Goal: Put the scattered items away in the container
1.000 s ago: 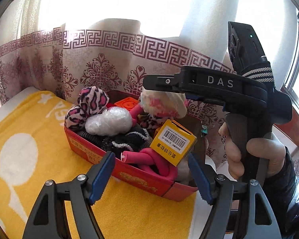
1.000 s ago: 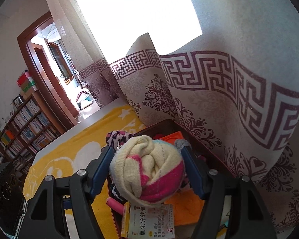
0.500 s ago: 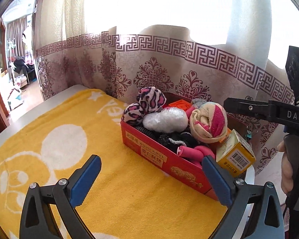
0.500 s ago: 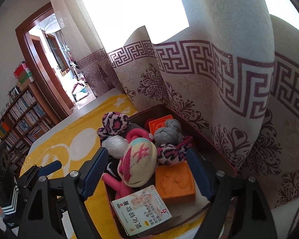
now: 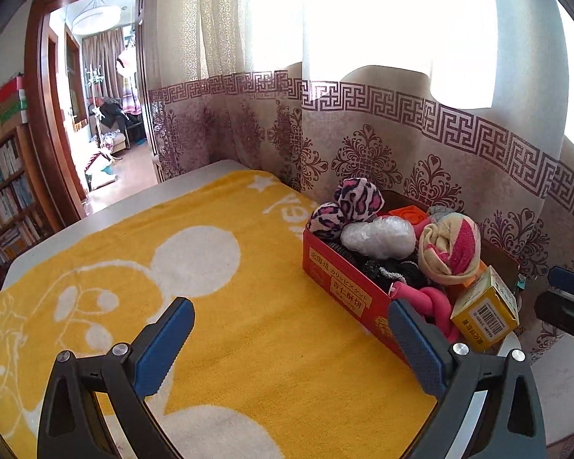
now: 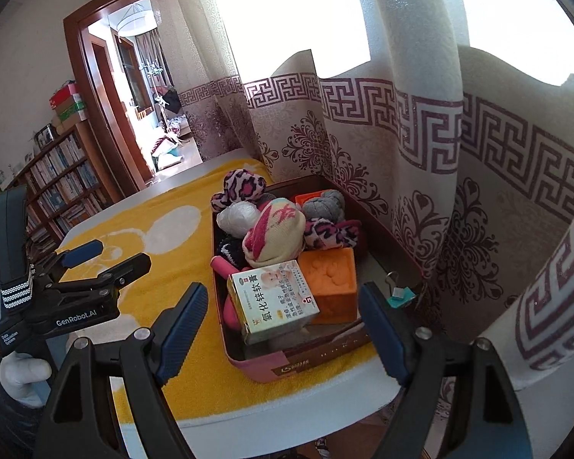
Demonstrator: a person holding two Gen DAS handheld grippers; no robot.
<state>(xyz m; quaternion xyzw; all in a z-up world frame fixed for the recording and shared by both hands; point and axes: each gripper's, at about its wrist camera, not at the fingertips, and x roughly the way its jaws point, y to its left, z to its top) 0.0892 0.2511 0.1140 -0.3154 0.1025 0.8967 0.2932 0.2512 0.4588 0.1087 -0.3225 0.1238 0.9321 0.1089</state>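
Red box (image 5: 340, 287) at the far right corner of the bench (image 6: 306, 397), on the yellow towel (image 5: 210, 306) and close against the patterned curtain (image 5: 421, 141). Packed full: leopard-print socks (image 5: 357, 199) at the box's far left end, a clear plastic wad (image 5: 379, 235) just beside them, a rolled cream-and-pink sock (image 5: 449, 248) on top near the middle, dark knitted pieces (image 5: 392, 271) beneath, a pink foam tube (image 5: 426, 300) curled at the near end. Yellow carton (image 5: 486, 315) tilted against the box's near end (barcode side up in the left view, printed face up in the right view). Orange block (image 6: 331, 287) just beside the carton, deeper in the box; grey yarn ball (image 6: 323, 206) toward the curtain side. Small teal clip (image 6: 400, 294) at the box's rim nearest the curtain. Left gripper (image 5: 291, 348) spread wide over bare towel to the left of the box, nothing between the fingers (image 5: 164, 344). Right gripper (image 6: 283, 340) spread as well, fingers (image 6: 183, 325) either side of the box's near end without touching it, pinching nothing. Gloved hand (image 6: 23, 378) on the left gripper's handle, well left of the box.
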